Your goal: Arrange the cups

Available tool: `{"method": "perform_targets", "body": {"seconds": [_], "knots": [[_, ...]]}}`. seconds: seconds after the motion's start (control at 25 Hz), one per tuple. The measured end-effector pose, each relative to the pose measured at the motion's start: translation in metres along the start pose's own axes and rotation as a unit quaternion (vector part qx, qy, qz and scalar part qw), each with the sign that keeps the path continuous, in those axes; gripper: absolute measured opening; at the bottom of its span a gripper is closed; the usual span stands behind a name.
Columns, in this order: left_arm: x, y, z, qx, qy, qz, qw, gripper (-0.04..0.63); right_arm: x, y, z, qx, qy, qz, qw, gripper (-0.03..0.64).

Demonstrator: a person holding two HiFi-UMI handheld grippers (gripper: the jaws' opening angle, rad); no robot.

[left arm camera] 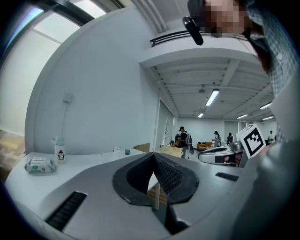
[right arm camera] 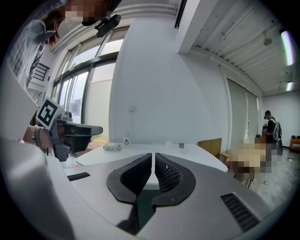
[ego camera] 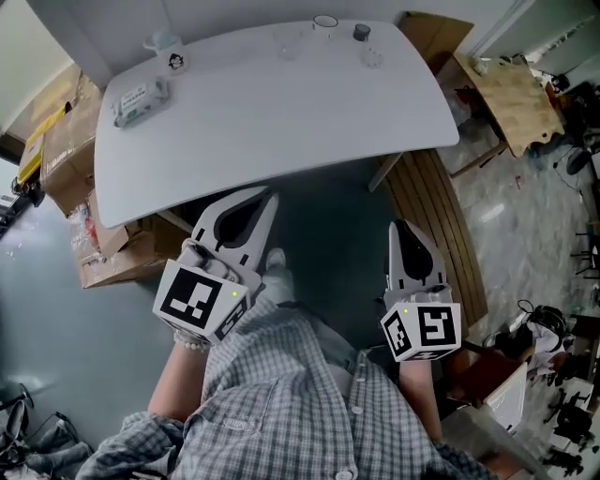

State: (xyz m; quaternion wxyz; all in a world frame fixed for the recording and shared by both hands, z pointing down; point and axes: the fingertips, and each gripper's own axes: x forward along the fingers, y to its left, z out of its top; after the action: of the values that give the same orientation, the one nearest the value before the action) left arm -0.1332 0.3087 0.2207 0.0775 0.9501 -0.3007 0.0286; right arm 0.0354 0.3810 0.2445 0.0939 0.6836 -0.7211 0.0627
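1. The cups stand in a loose group along the far edge of the desk [ego camera: 281,122], toward its far right corner. A white-rimmed cup [ego camera: 325,21] sits at the very edge, and a dark cup [ego camera: 362,32] is just beside it on the right-edge side. A clear cup [ego camera: 372,56] stands a little nearer the middle. Another clear one may stand beside them toward the left edge, but it is too faint to be sure.
2. A small bottle [ego camera: 167,47] and a pack of wipes [ego camera: 141,98] lie by the far left corner, well apart from the cups.
3. Neither gripper is at the cups. The left gripper [ego camera: 265,195] and the right gripper [ego camera: 401,225] hang off the near edge, close to the person's body, and point toward the desk.
4. The left gripper's fingers [left arm camera: 169,174] meet at the tips with nothing between them. The right gripper's fingers [right arm camera: 167,174] lie together but for a hairline slit, and they too hold nothing.
5. The step in hand looks like the reach across the desk.
   - The fingers should spread before they arrive, not among the cups.
   - The approach should be low and level.
   - The outermost cup is best taken first, because the dark and clear cups stand close enough that a wide finger could knock a neighbour.
   - The clear cup is hard to see, so its rim should be lined up in the gripper view before the fingers come together on the wall.
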Motion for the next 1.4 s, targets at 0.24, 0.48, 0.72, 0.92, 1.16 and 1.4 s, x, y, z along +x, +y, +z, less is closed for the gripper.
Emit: {"method": "perform_targets", "body": {"seconds": [0.24,0.48,0.72,0.92,1.16,1.4], "knots": [[0.047,0.04,0.016,0.009,0.003,-0.01,0.9999,0.011,0.055,-0.009,0.012,0.007,0.0,-0.004,1.0,0.034],[0.081,0.079,0.025,0.016,0.006,-0.014,0.9998,0.011,0.107,-0.019,0.029,0.006,-0.008,-0.009,1.0,0.034],[0.105,0.112,0.033,0.015,-0.001,-0.018,0.9997,0.011,0.146,-0.024,0.039,0.003,-0.012,-0.016,1.0,0.034],[0.114,0.129,0.034,0.01,-0.004,-0.012,0.9999,0.011,0.166,-0.023,0.043,-0.002,-0.006,-0.011,1.0,0.034],[0.122,0.143,0.035,0.006,-0.003,0.002,1.0,0.011,0.188,-0.025,0.051,-0.007,-0.009,0.002,1.0,0.034],[0.149,0.156,0.037,0.006,-0.004,0.023,0.9997,0.011,0.219,-0.042,0.055,-0.009,-0.013,0.023,1.0,0.034]]}}
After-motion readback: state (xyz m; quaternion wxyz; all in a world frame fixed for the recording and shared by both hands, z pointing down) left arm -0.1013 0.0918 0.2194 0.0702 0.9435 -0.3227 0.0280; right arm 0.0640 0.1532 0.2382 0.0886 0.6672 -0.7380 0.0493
